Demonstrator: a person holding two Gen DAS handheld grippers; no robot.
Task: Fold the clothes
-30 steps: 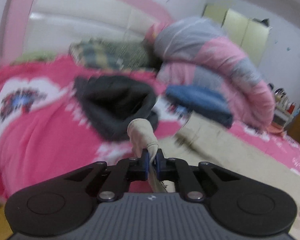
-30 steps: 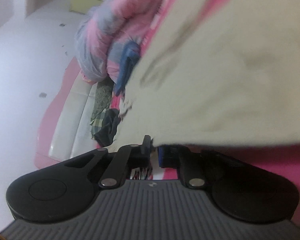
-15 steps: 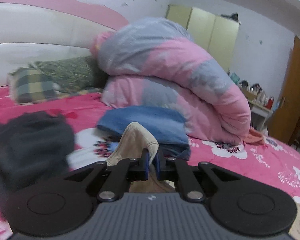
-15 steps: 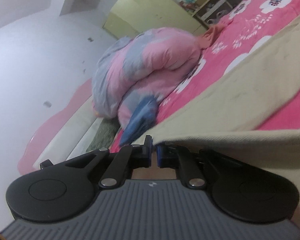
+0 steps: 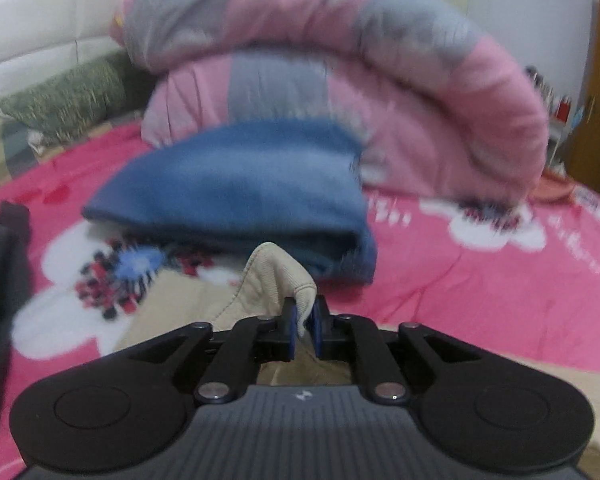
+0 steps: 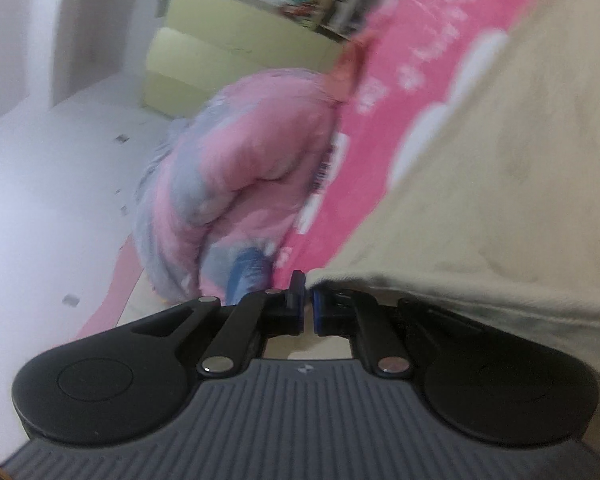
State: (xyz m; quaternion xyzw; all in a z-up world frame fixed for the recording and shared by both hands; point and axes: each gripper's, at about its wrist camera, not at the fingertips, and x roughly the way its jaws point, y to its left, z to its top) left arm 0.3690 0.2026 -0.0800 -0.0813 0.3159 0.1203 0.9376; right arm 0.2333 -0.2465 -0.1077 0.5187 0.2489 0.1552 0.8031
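- The beige garment [image 5: 276,276] lies spread over the pink bedspread [image 5: 480,264], just in front of the folded blue cloth [image 5: 236,196]. It is probably laid flat there so a fold can be set.
- Left gripper [image 5: 303,322]: a bunched corner of the garment stands between the jaws, which are opening, apparently to release the corner near the blue cloth.
- Right gripper [image 6: 308,304]: fingers pressed together, pinching the garment's edge [image 6: 380,280], which keeps that side taut.

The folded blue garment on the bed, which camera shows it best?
The left wrist view: the blue garment lies in full view ahead of the left gripper. The right wrist view catches only a blurred blue sliver beside the quilt.
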